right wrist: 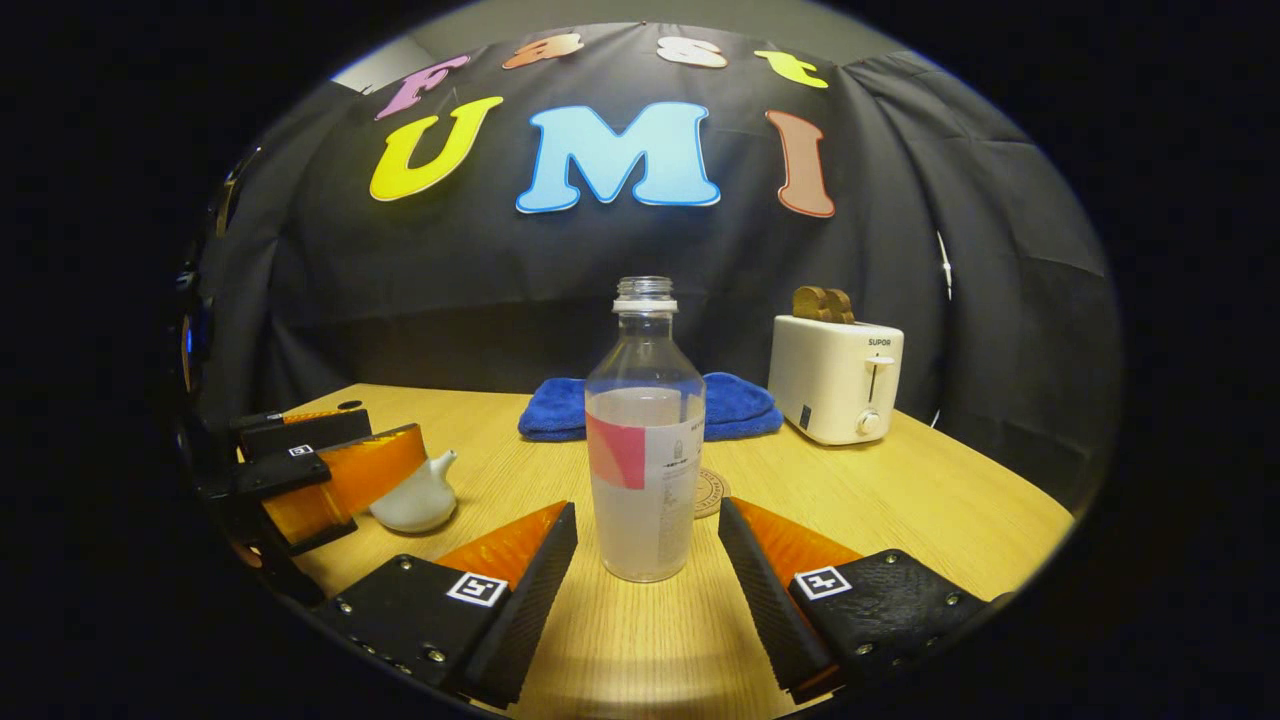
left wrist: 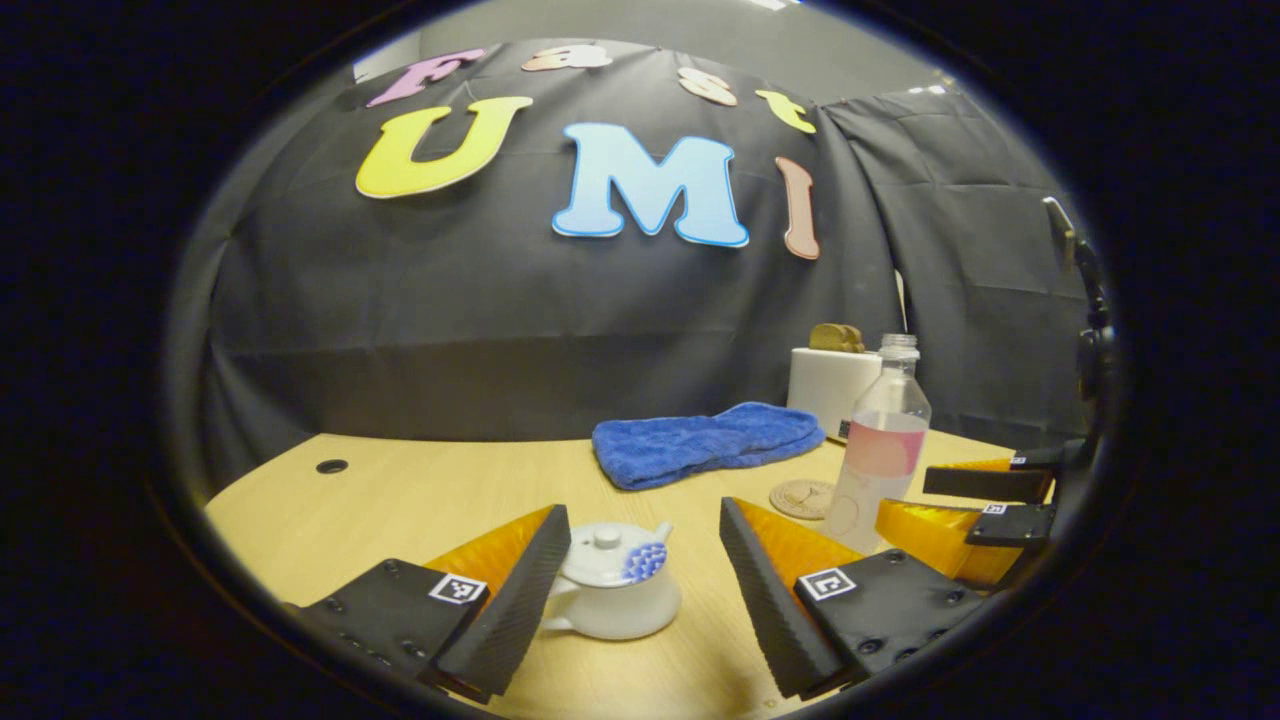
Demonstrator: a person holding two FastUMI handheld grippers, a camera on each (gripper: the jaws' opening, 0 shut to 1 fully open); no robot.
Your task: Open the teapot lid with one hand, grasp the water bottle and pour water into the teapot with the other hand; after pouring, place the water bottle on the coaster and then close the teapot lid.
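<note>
I am holding the left gripper [left wrist: 640,585] with its fingers spread wide on either side of the white teapot [left wrist: 612,585], which is sitting on the wooden table [left wrist: 400,500] with its lid [left wrist: 608,553] on, neither finger touching it. I am keeping the right gripper [right wrist: 648,575] likewise parted around the uncapped water bottle [right wrist: 645,450], standing upright and partly filled, clear of both fingers. The round coaster [right wrist: 710,492] is lying just behind the bottle, a blue towel [right wrist: 740,405] and a toaster [right wrist: 835,380] sitting farther back.
</note>
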